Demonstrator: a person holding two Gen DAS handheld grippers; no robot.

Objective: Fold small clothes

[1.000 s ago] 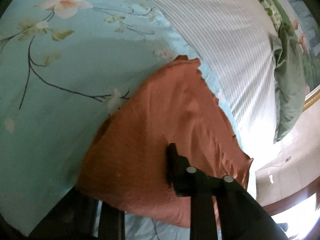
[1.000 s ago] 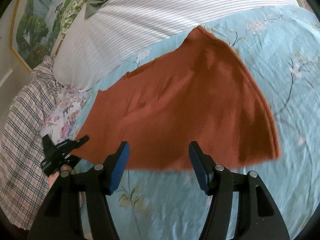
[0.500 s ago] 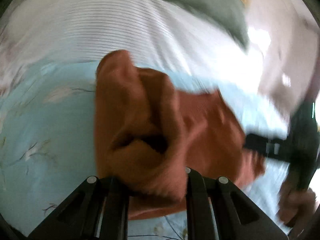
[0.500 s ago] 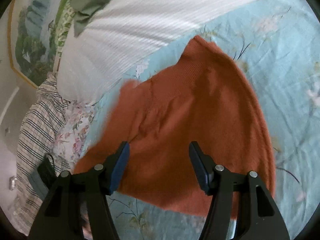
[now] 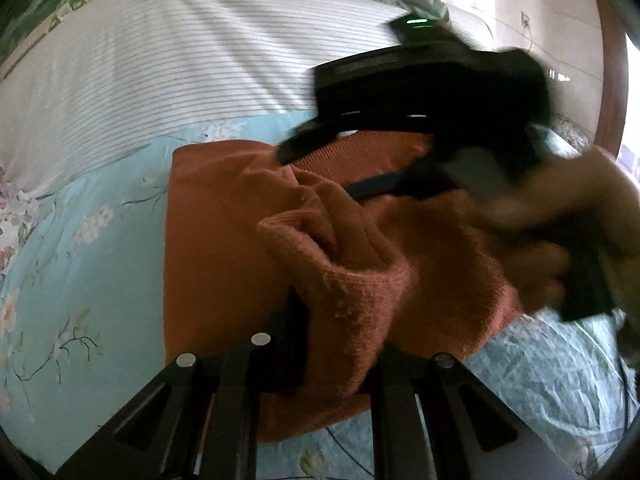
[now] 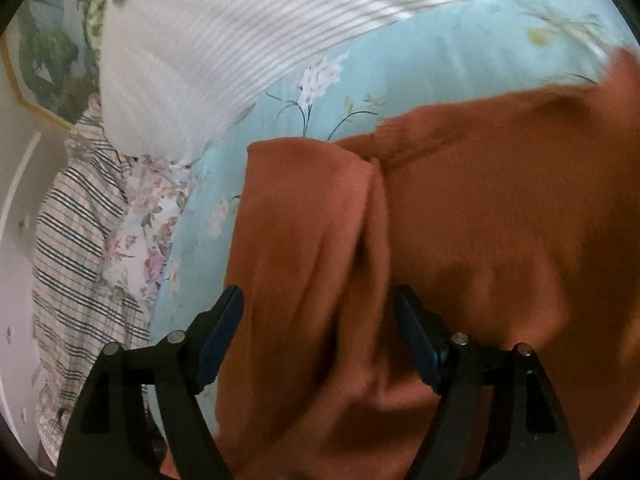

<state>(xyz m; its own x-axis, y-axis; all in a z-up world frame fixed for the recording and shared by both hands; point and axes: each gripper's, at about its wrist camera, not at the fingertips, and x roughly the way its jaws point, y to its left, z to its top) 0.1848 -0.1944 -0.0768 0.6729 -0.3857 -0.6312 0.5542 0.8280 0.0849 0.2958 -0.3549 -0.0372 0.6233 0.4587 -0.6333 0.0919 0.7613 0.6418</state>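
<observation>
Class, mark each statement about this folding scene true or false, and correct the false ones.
1. The left claw pinches a bunched fold of the rust-orange knit garment. True.
2. The right claw is clamped shut. False: its jaws stand apart over the cloth.
3. The garment lies on a light blue floral bedsheet. True.
4. The striped pillow is solid green. False: white with thin dark stripes.

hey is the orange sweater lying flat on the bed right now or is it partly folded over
Partly folded. One edge of the orange sweater is lifted and bunched in the shut left tool, doubled over the part lying on the blue floral sheet.
</observation>
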